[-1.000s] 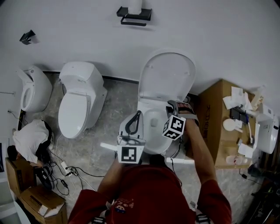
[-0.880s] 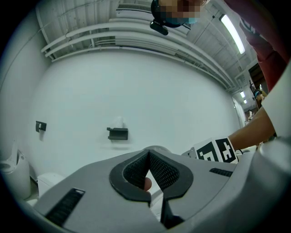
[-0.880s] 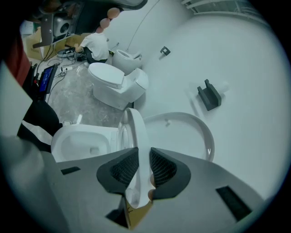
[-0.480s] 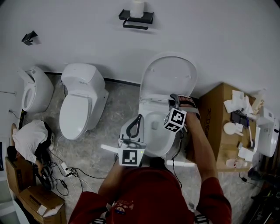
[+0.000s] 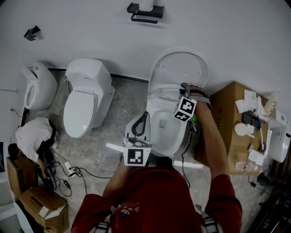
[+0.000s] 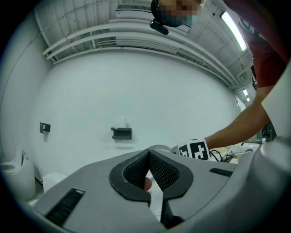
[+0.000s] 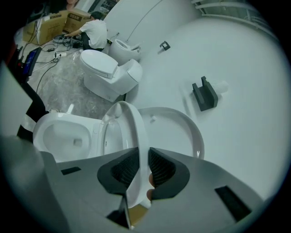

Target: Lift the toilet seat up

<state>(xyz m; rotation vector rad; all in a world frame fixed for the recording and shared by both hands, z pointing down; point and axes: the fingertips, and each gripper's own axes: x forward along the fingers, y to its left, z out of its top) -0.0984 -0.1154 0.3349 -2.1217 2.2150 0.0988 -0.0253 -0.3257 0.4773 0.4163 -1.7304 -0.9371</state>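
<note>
White plastic, the toilet seat stands raised off the bowl, close to upright. There is a gap between it and the lid, which leans back against the wall. The right gripper reaches down from the bowl's right side. Its jaws have just been closing, and they pinch the seat's rim, which runs between the two pads with both pressing on it. The left gripper hovers over the front left of the bowl and points about level at the wall; its jaws are pressed together at the tips with nothing between them. On the floor along the same wall, a second toilet with its lid down stands to the left. A cardboard box sits just beside the open toilet on the right. A dark paper holder hangs on the wall above.
</note>
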